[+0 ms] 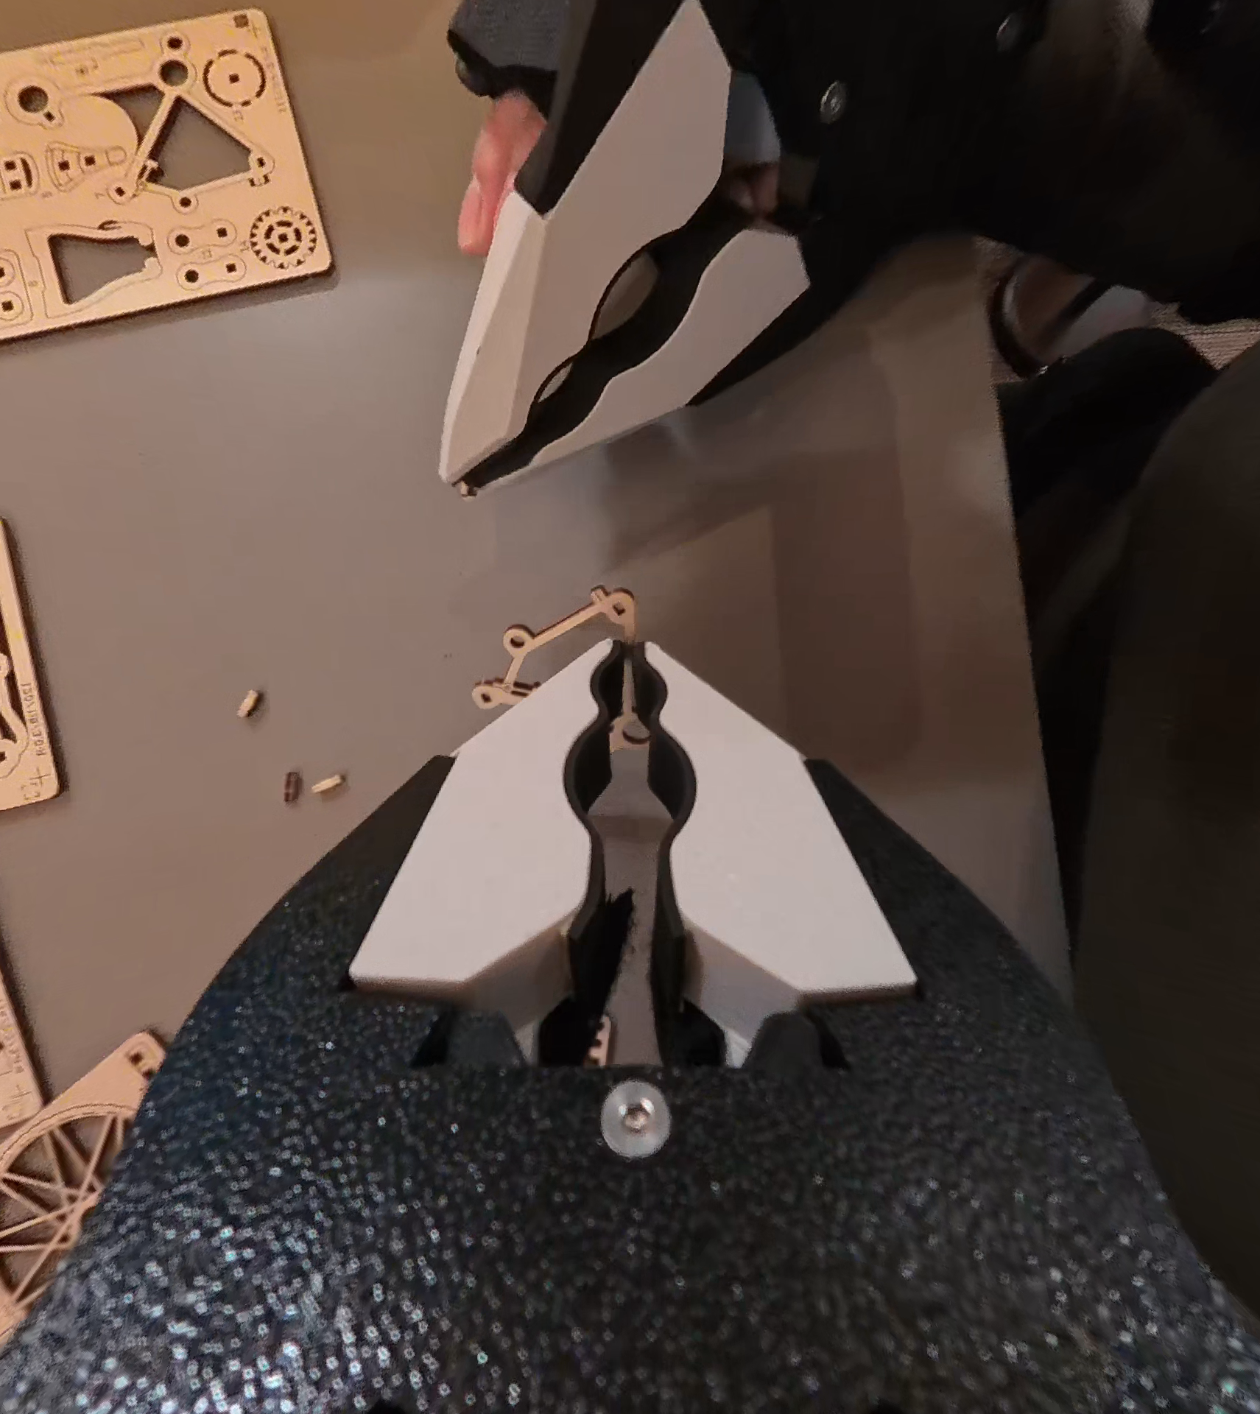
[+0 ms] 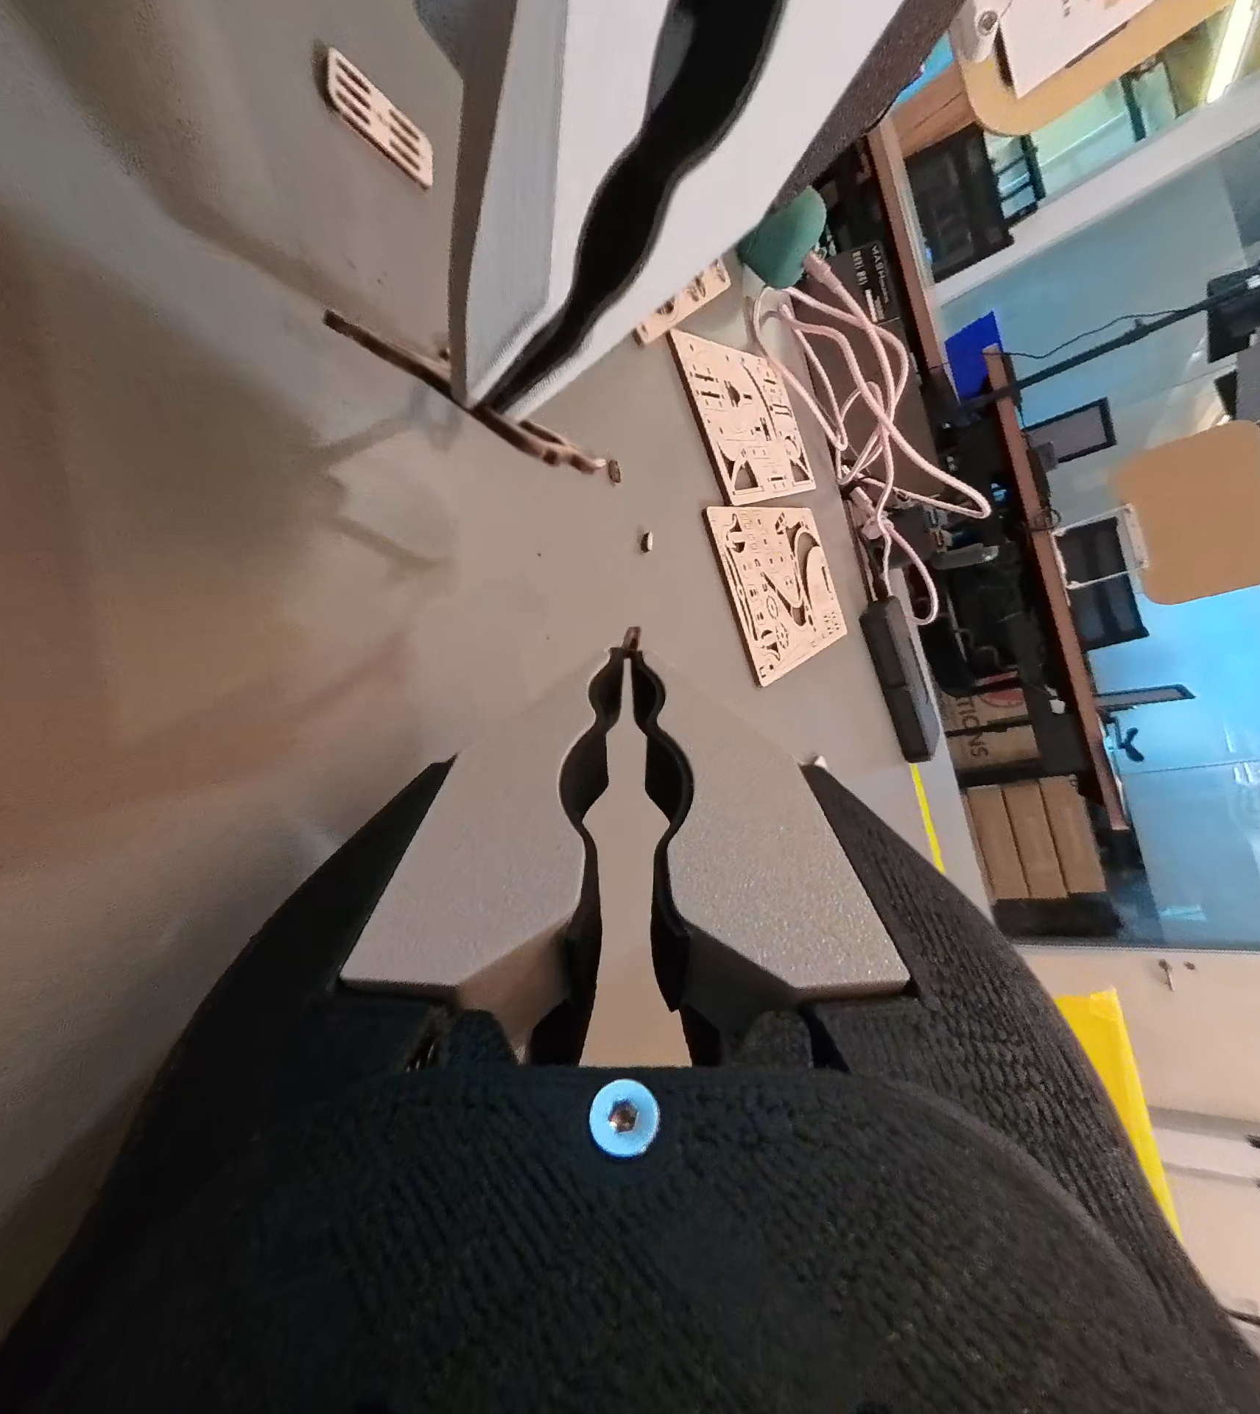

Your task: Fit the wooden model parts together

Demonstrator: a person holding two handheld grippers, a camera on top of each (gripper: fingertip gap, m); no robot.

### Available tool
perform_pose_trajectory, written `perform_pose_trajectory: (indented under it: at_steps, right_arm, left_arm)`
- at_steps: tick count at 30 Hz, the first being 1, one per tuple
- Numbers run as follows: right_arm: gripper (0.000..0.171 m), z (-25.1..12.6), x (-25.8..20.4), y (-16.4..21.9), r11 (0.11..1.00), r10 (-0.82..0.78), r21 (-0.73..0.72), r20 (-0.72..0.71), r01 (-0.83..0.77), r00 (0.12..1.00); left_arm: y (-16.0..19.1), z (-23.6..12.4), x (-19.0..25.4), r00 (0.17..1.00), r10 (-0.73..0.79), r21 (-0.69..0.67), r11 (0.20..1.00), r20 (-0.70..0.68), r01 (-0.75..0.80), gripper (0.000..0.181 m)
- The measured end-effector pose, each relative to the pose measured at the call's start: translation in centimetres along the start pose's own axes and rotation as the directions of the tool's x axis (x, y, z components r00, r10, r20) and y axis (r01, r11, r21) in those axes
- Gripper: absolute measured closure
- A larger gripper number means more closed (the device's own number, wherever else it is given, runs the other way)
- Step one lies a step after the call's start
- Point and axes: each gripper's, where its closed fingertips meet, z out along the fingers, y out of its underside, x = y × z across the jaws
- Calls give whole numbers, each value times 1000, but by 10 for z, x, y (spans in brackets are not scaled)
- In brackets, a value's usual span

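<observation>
Jaws of left gripper clenched on thin wooden frame piece above the bench, right gripper pinching small wooden peg, part sheets along far bench edge.

Bare grey tabletop lies open between the two grippers. Punched wooden sheets crowd its left edge, tiny loose pegs are scattered near them, and a cable tangle lines the far edge.

Left wrist view looks steeply down, close over tabletop; right wrist view rolled sideways, low; both share part sheets.
</observation>
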Motion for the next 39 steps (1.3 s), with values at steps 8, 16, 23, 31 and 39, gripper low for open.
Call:
perform_pose_trajectory:
  at_steps: [8, 16, 23, 31, 39]
  right_arm:
    - [171, 2, -5, 1, 1000, 12, -5, 35, -12, 999]
    - [171, 3, -5, 3, 1000, 16, -10, 39, -15, 999]
    - [171, 2, -5, 3, 1000, 16, -10, 42, -15, 999]
    - [171, 3, -6, 3, 1000, 13, -14, 45, -12, 999]
    - [171, 2, -3, 1, 1000, 15, -1, 26, -15, 1000]
  left_arm:
    - [4, 13, -9, 999, 14, -13, 1000, 33, -13, 181]
    - [4, 18, -15, 999, 14, 5, 1000, 51, -15, 181]
    - [5, 21, -16, 998, 18, -2, 1000, 55, -18, 181]
    - [5, 20, -17, 998, 23, 0, 1000, 60, -23, 181]
    - [4, 18, -19, 997, 29, 8, 1000, 72, -30, 181]
